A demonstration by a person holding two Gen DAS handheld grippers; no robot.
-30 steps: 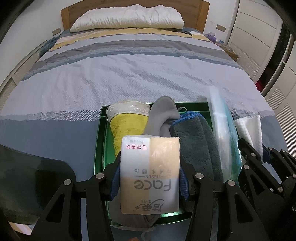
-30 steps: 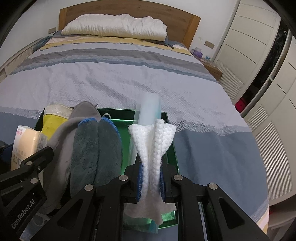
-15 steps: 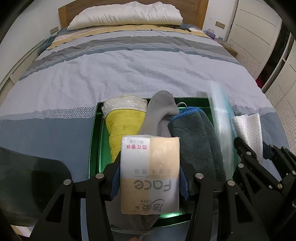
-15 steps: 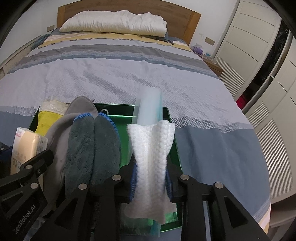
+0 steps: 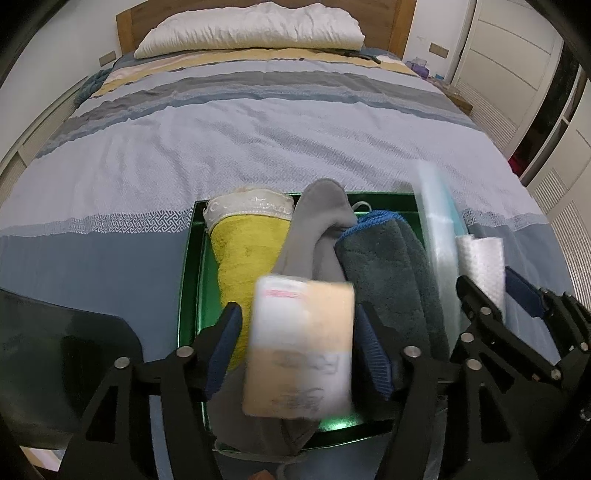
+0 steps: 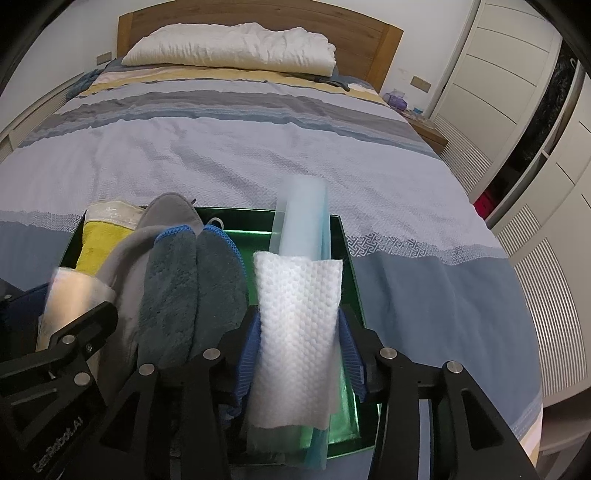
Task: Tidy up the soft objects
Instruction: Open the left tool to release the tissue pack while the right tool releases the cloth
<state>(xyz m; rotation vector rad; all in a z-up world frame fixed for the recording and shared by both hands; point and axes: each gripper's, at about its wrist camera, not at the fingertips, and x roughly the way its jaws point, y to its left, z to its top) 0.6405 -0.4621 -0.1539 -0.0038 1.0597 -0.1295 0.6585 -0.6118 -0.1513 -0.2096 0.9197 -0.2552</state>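
A green tray (image 5: 190,266) lies on the bed, packed with a yellow towel (image 5: 251,251), a grey sock (image 5: 317,221), a dark grey cloth with blue trim (image 5: 388,266) and a clear pack of pale blue sheets (image 5: 439,221). My left gripper (image 5: 297,343) hovers over the tray's near end with its jaws opening. A blurred tissue pack (image 5: 303,321) sits loose between the pads, a gap on each side. My right gripper (image 6: 299,350) is over the tray's right side, jaws opening. A white textured cloth (image 6: 295,314) stands between them, no longer squeezed.
The striped bedspread (image 6: 258,147) stretches beyond the tray to a white pillow (image 6: 229,44) and a wooden headboard (image 6: 369,33). White wardrobe doors (image 6: 498,74) and a nightstand (image 6: 424,125) stand to the right of the bed.
Both pairs of jaws have widened. The tissue pack, held sharp and still before, is now blurred and free of the pads. The white cloth, pinched to a narrow waist before, has spread out flat.
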